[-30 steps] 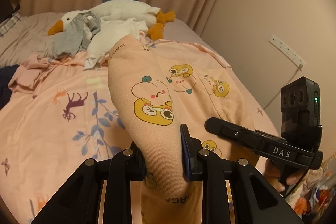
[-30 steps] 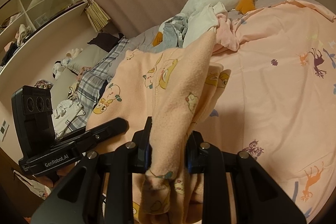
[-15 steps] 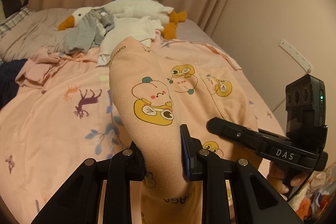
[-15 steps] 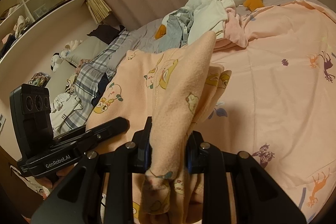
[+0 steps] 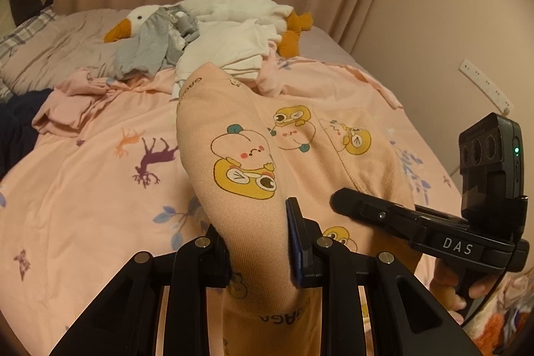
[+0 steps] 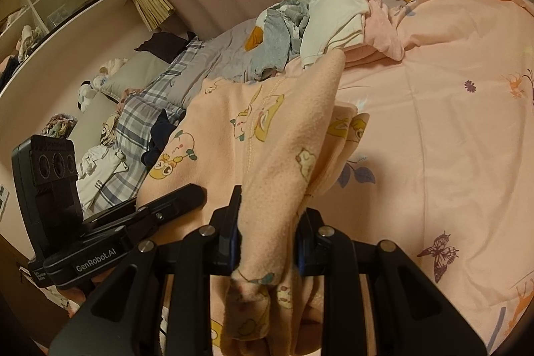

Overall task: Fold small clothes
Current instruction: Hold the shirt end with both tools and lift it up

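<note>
Both jaws pinch the peach cartoon-print garment [image 5: 247,162], so I keep left gripper [image 5: 258,242] and right gripper [image 6: 267,232] level, lowering it flat onto the duvet [image 6: 434,129].

Peach garment [image 5: 253,216] cut off by bottom edge in both wrist views; lower hem unseen. Fabric covers inner faces of both pairs of jaws. Goose plush [image 5: 233,5] half buried under grey and white clothes [image 5: 187,45] at bed's far edge. Shelf contents [image 6: 30,32] too small to identify. Dark item [image 5: 16,122] cropped at left edge.
</note>
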Available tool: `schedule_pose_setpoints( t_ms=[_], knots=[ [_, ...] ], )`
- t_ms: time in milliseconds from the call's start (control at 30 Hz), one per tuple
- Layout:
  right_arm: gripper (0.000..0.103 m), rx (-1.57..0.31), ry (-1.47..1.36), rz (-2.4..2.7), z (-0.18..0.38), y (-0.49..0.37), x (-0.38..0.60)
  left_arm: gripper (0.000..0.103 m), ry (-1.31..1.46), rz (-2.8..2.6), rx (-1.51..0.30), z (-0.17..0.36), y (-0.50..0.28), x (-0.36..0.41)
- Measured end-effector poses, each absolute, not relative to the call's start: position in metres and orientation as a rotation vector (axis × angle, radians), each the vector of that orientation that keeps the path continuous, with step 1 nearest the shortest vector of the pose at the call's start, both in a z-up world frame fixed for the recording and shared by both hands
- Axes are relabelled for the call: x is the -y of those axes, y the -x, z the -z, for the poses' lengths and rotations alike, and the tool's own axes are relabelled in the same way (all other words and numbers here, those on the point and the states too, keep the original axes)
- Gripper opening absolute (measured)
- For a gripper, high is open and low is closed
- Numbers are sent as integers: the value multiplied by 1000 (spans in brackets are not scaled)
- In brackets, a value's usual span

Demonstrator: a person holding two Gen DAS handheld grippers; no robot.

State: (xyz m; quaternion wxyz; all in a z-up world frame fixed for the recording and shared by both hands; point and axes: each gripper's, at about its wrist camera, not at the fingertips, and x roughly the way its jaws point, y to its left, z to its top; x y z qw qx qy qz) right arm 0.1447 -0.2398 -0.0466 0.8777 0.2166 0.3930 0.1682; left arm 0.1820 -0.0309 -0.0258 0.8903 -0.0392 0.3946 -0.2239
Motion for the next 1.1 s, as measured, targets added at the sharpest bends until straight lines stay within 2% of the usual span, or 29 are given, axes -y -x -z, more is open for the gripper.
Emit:
schedule_pose_setpoints(
  t_ms=[1100],
  knots=[
    [26, -875, -426, -326, 74, -166, 221, 24, 69, 427, -859, 49, -197, 26]
  ],
)
